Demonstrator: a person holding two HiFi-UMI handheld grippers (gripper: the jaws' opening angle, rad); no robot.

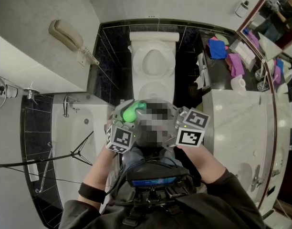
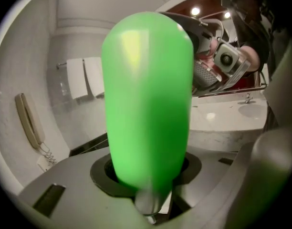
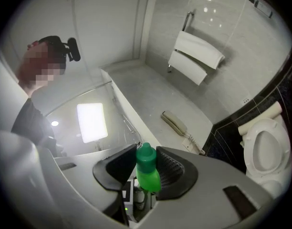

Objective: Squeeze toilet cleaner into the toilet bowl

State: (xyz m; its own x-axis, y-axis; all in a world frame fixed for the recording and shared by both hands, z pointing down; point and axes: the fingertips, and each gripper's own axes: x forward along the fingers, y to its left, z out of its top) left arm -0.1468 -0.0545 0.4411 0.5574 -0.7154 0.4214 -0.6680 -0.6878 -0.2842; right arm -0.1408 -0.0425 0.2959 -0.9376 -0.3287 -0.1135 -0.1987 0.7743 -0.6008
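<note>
White ceramic toilet bowl (image 1: 138, 65): lid raised, seat down, inside pale; whether water stands in it cannot be told.
White bathtub (image 1: 74, 142): to the left of the toilet, nothing seen in it.
Sink (image 1: 253, 175): set in the marble tabletop (image 1: 232, 123) at the right; basin bare.

Bottle (image 1: 132, 112): bright green plastic, opaque, so its contents do not show. Smooth rounded body, narrowing to a neck with a slightly darker green cap, which is on. It is held in the air in front of the person, just short of the near edge of the toilet bowl, between the two grippers.

Axis: in the head view the long axis lies roughly across the picture, body toward the left and rising slightly to the right; the cap end is under a blurred patch there. In the right gripper view the cap stands upward between the fingers.

Left gripper (image 2: 146, 168): fingers partly closed round the body of the bottle, gripping it.
Right gripper (image 3: 147, 163): dark ribbed fingers (image 3: 172, 168) closed against the neck and cap from both sides.
</note>
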